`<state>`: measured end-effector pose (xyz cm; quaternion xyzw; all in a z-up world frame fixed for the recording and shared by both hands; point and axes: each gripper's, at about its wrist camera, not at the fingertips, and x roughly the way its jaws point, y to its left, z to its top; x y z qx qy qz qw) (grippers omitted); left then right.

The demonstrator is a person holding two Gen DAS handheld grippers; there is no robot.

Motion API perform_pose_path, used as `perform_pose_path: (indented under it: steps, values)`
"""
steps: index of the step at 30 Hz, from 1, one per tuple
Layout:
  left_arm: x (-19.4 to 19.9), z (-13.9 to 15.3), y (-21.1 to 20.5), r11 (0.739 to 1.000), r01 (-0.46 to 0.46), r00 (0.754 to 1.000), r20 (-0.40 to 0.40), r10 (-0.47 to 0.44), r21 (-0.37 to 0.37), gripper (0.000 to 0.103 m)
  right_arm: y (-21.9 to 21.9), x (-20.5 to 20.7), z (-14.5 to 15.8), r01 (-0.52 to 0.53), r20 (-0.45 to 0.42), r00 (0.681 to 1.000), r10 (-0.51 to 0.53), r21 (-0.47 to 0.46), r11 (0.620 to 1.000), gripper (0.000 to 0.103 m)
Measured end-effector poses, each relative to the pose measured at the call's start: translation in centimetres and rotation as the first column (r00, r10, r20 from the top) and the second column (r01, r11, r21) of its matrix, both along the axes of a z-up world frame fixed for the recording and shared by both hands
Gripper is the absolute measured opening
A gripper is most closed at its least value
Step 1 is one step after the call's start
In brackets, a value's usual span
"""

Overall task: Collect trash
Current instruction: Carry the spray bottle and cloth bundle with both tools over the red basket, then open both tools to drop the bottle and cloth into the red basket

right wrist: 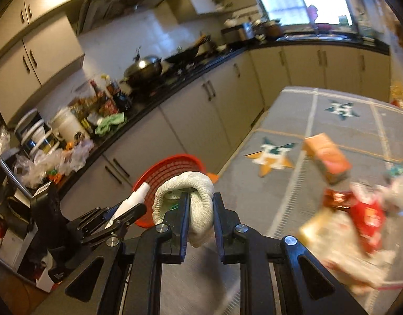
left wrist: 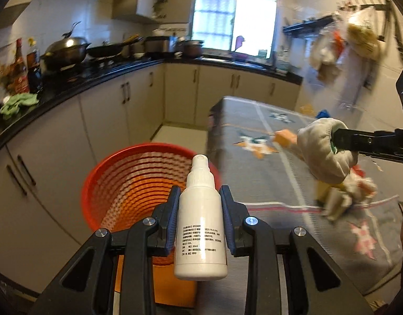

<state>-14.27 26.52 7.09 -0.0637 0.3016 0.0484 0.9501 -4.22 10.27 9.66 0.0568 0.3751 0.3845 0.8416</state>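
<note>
Left wrist view: left hand-held gripper [left wrist: 200, 216] clamped a white bottle [left wrist: 200, 225] upright just short of the orange basket [left wrist: 138, 183]; judged best to carry it over the rim before letting go. Right wrist view: right hand-held gripper [right wrist: 200, 220] pinched a rolled sock [right wrist: 193, 197] above the bench [right wrist: 332, 120]; same advice.

Bottle [left wrist: 200, 225]: small black print block on front, characters too fine to read; possibly "30ml" line. No other legible text in either view.
</note>
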Motion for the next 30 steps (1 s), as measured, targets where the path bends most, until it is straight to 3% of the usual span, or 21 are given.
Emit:
perform_pose_path:
  steps: [6, 14, 19, 21, 23, 26, 30]
  values:
    - [2.5, -2.4, 3.6, 0.998, -0.057, 0.997, -0.049, 0.057, -0.017, 0.029, 7.0, 2.4, -2.3, -0.052, -0.041, 0.998, 0.05, -0.049, 0.997, 0.018]
    - [4.3, -4.7, 5.9, 0.995, -0.088, 0.992, -0.091, 0.084, -0.041, 0.029, 12.1, 4.9, -5.4, -0.075, -0.104, 0.992, 0.067, -0.08, 0.994, 0.019]
    - [4.9, -5.5, 6.2, 0.995, -0.087, 0.991, -0.108, 0.081, -0.047, 0.03, 12.7, 5.2, -6.3, -0.066, -0.117, 0.992, 0.056, -0.089, 0.994, 0.023]
    - [4.8, -5.6, 6.1, 0.995, -0.086, 0.991, -0.105, 0.081, -0.045, 0.041, 12.7, 5.3, -6.4, -0.065, -0.124, 0.991, 0.053, -0.088, 0.994, 0.023]
    - [4.6, -5.6, 5.9, 0.995, -0.09, 0.991, -0.098, 0.086, -0.039, 0.046, 12.5, 5.3, -6.3, -0.061, -0.122, 0.991, 0.05, -0.091, 0.994, 0.023]
    - [4.5, -5.3, 5.7, 0.995, -0.087, 0.992, -0.092, 0.084, -0.039, 0.056, 11.9, 5.3, -5.9, -0.054, -0.116, 0.992, 0.044, -0.081, 0.995, 0.031]
    - [3.8, -4.7, 5.0, 0.996, -0.086, 0.994, -0.076, 0.083, -0.035, 0.057, 10.3, 4.7, -5.1, -0.04, -0.098, 0.995, 0.034, -0.061, 0.997, 0.031]
